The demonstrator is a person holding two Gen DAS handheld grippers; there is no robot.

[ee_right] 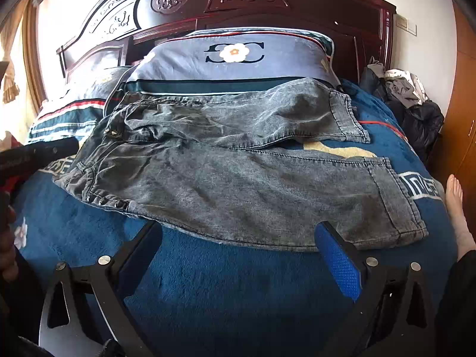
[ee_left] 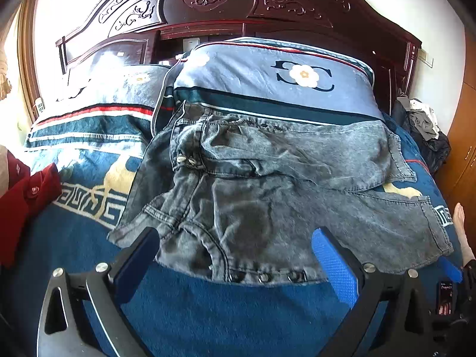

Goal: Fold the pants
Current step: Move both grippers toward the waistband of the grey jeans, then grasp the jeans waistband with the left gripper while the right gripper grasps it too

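A bed (ee_right: pixel 238 291) covered with a blue plush blanket is being used as the work surface, with a carved dark headboard (ee_right: pixel 267 3) behind it and two patterned pillows (ee_right: pixel 235 59) propped against that. A pair of grey denim pants (ee_right: pixel 238 178) is being shown spread across the blanket, the waistband lying to the left and the two legs running to the right, slightly splayed, with the far leg resting partly against the nearer pillow. The cloth is seen wrinkled around the fly and pockets, so no fold is judged to have been made yet.

The left gripper (ee_left: pixel 235 255) is being held wide open at the near edge of the waist, its fingers straddling the snap-buttoned hem without clamping it, probably so that this end can be pinched. The right gripper (ee_right: pixel 238 247) is likewise being held wide open, nothing between its fingers, just short of the near leg's lower edge. The two are being kept apart along the garment, presumably so both ends can be lifted together and the near leg laid over the far one.

A bare foot (ee_right: pixel 455 202) is being shown at the right edge, and a heap of clothes (ee_right: pixel 407 101) beside the headboard.
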